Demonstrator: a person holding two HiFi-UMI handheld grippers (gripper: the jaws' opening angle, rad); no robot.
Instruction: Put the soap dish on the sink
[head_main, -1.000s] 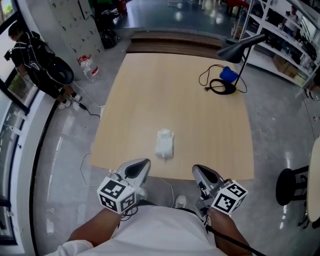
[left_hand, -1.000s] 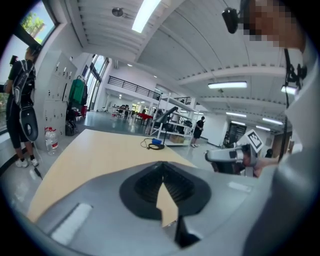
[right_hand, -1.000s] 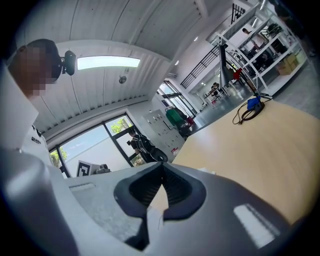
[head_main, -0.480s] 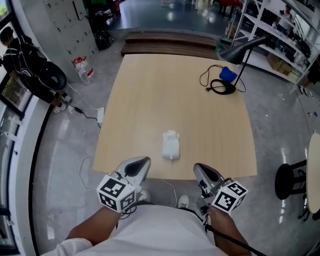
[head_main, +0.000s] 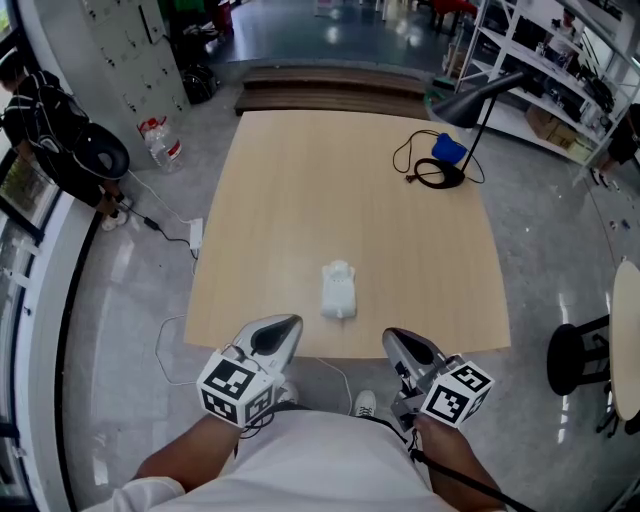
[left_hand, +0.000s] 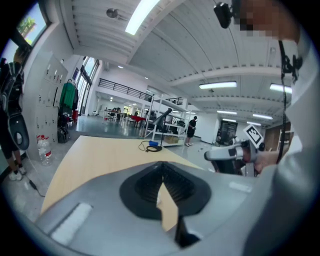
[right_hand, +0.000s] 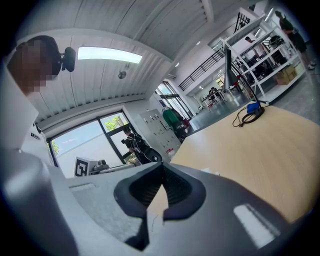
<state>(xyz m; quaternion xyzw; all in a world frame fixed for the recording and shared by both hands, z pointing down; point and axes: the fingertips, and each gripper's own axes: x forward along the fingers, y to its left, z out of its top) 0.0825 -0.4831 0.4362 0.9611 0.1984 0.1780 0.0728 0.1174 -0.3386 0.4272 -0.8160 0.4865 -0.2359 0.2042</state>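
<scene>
One soap dish, white, lying on the tabletop close to its near edge. It sits ahead of the two claws and between them, touched by neither

Two claws, both held just short of the tabletop's near edge, one marker cube on each:
- left claw: jaws pressed together, nothing between them
- right claw: jaws pressed together, nothing between them

Far right corner of the tabletop: one black desk lamp, one blue item beside its base, one coil of black cable

Floor, left side: one water bottle, one white power strip, one person in dark clothes at the frame edge. Floor, right side: one black stool
</scene>
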